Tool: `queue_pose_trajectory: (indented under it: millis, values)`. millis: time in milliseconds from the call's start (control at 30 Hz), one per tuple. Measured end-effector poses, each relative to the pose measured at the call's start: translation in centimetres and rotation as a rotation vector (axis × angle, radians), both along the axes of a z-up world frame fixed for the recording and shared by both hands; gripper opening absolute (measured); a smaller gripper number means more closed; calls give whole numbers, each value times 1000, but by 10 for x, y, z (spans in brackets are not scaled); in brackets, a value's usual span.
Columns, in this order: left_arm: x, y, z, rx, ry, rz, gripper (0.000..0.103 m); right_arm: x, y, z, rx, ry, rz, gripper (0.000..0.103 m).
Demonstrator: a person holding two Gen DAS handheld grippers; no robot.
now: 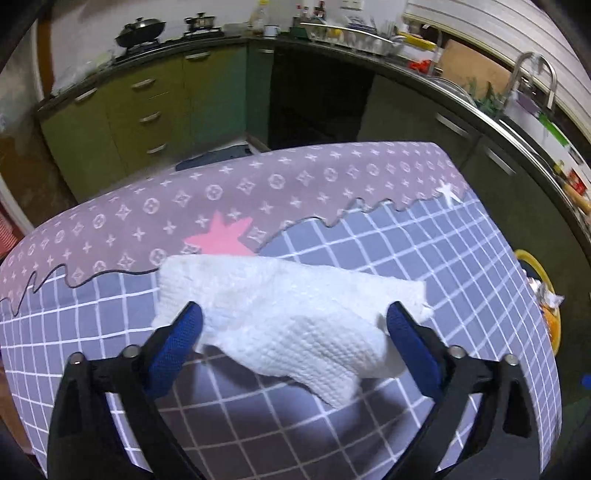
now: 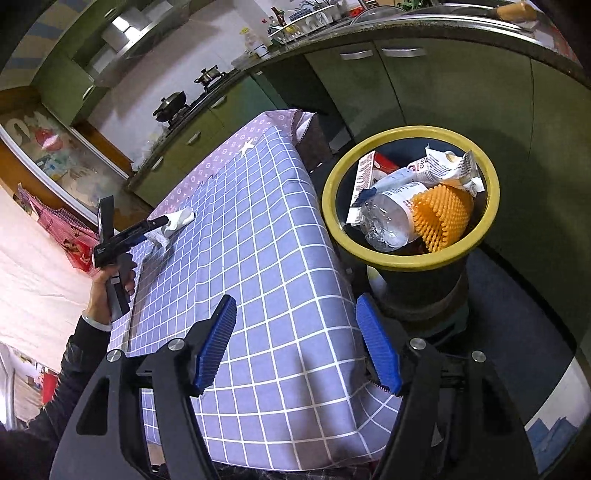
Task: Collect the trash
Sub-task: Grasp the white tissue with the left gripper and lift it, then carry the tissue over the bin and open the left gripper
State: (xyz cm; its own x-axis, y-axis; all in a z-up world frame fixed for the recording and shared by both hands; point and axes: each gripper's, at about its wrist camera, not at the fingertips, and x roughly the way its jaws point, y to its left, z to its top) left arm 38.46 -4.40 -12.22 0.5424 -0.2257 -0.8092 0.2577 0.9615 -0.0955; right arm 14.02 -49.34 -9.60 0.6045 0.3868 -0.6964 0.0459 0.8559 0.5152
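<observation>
A crumpled white paper towel (image 1: pixel 288 314) lies on the checked tablecloth (image 1: pixel 461 251). My left gripper (image 1: pixel 293 321) is open, its blue fingers on either side of the towel, low over the table. In the right wrist view the left gripper (image 2: pixel 162 225) shows at the table's far left with the towel (image 2: pixel 177 221) at its tips. My right gripper (image 2: pixel 299 339) is open and empty above the table's near right edge. A yellow-rimmed trash bin (image 2: pixel 332 218) stands beside the table, holding a plastic bottle (image 2: pixel 388 218), wrappers and an orange spiky piece (image 2: pixel 441 214).
The bin's rim also shows in the left wrist view (image 1: pixel 535 266) past the table's right edge. Green kitchen cabinets (image 1: pixel 147 103) and a counter with pots (image 1: pixel 140 31) and a sink run behind. A person's hand (image 2: pixel 107 288) holds the left gripper.
</observation>
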Motion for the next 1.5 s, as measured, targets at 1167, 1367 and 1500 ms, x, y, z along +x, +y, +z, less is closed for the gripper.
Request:
queue_pose_trajectory:
  millis: [1167,1367,1500]
  values:
    - [-128,-324,97,-115,-37,-650,8,-75,-99,3,45,-99,-208,67]
    - [-103,-394,49,-46,29,-652,8,-86,-121,-6,70,-93,-251,67]
    - [-91,-417,12,-4,101,-635,10,-89,-129,-14,88,-85,-265,67]
